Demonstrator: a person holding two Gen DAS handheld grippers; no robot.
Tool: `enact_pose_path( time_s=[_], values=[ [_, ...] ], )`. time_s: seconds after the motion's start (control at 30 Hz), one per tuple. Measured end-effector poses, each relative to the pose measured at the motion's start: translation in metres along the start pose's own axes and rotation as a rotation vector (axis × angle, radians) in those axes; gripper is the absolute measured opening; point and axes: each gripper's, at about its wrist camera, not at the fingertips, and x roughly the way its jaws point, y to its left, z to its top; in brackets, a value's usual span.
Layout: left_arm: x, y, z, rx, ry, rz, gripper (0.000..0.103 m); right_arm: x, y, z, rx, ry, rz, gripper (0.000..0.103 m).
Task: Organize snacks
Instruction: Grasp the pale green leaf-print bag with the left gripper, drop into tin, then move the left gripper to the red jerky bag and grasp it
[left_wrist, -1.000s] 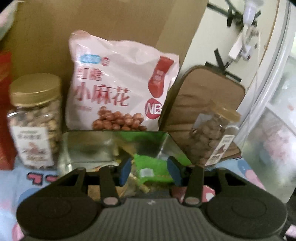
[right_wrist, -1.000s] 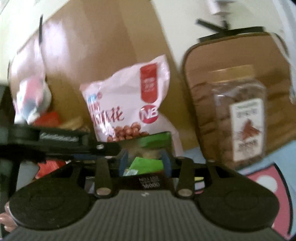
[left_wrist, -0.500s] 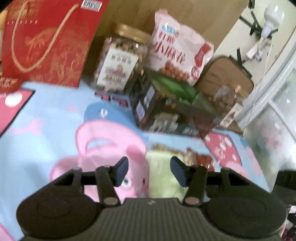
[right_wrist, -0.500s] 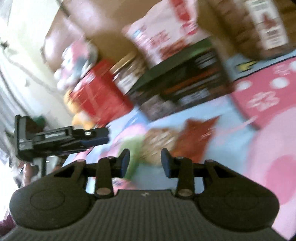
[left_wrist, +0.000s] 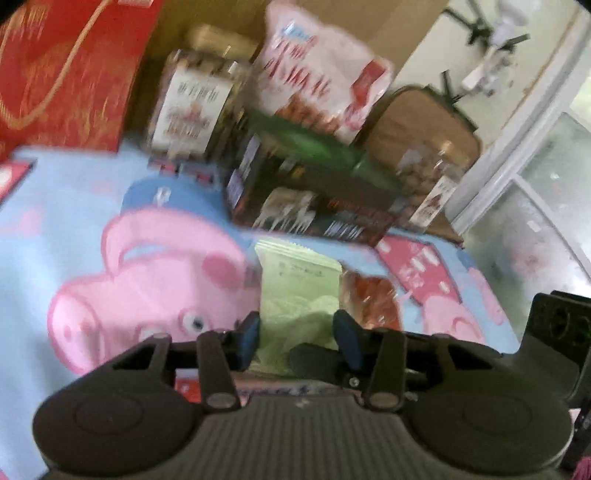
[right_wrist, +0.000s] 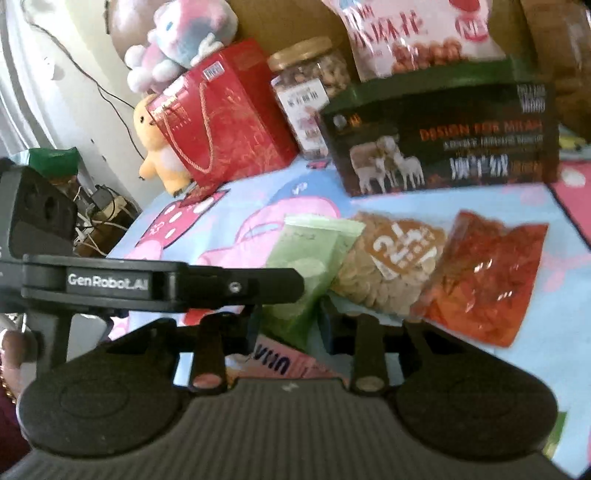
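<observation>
Here, both hand-held grippers hang low over a cartoon-print cloth (right_wrist: 498, 373) where three snack packets lie side by side in front of a dark box (right_wrist: 443, 147): a pale green packet (right_wrist: 310, 251), a packet of pale round crisps (right_wrist: 391, 266) and an orange packet (right_wrist: 487, 277).

The left gripper (left_wrist: 295, 334) has its blue-padded fingers apart, and they have just been narrowing. The near end of the green packet (left_wrist: 295, 280) shows between the tips, though the blur does not reveal whether the pads touch it.

The right gripper (right_wrist: 291, 325) also has its fingers apart and closing, its tips half hidden behind the left gripper's body, which crosses the right wrist view from the left. The green packet's lower end sits in that gap too; contact cannot be made out.

The green packet's long axis runs away from both grippers towards the box, so each sees it end-on. Of the two, the left gripper appears squarer to it; the crisps and the orange packet lie off to the right, on the right gripper's side. The likely step is a pinch on the packet's near end.

Behind the box stand a red gift bag (right_wrist: 229, 118), a gold-lidded jar (right_wrist: 310, 88) and a large pink snack bag (right_wrist: 417, 33).
</observation>
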Motion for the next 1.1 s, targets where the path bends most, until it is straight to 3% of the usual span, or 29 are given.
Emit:
enact_pose_path(
  time_s=[0.17,0.3,0.4,0.57,0.73,0.93,0.97,1.1],
  values=[
    [-0.010,-0.011,0.022,0.017,-0.056,-0.026,0.042,-0.016,0.007,0.016,-0.060,-0.116,0.004,0.034],
    [-0.003,-0.021,0.065,0.024,-0.106,-0.014,0.042,-0.014,0.006,0.049,-0.144,-0.151,-0.024,0.034],
    [0.014,-0.029,0.101,0.050,-0.148,0.002,0.044,-0.006,-0.003,0.087,-0.174,-0.187,-0.048,0.034],
    [0.066,-0.023,0.138,0.049,-0.108,0.054,0.045,0.026,-0.036,0.132,-0.166,-0.187,-0.094,0.036],
    [0.094,-0.008,0.137,0.021,-0.063,0.149,0.048,0.051,-0.049,0.127,-0.160,-0.122,-0.155,0.040],
    [0.041,-0.010,0.121,0.065,-0.129,0.093,0.049,0.010,-0.055,0.106,-0.143,-0.223,-0.151,0.041],
    [0.033,-0.008,0.115,0.069,-0.128,0.081,0.054,-0.001,-0.059,0.100,-0.121,-0.227,-0.127,0.041],
    [0.028,0.005,0.083,0.070,-0.028,0.079,0.056,-0.037,-0.086,0.066,0.026,-0.184,-0.078,0.041]
  ],
)
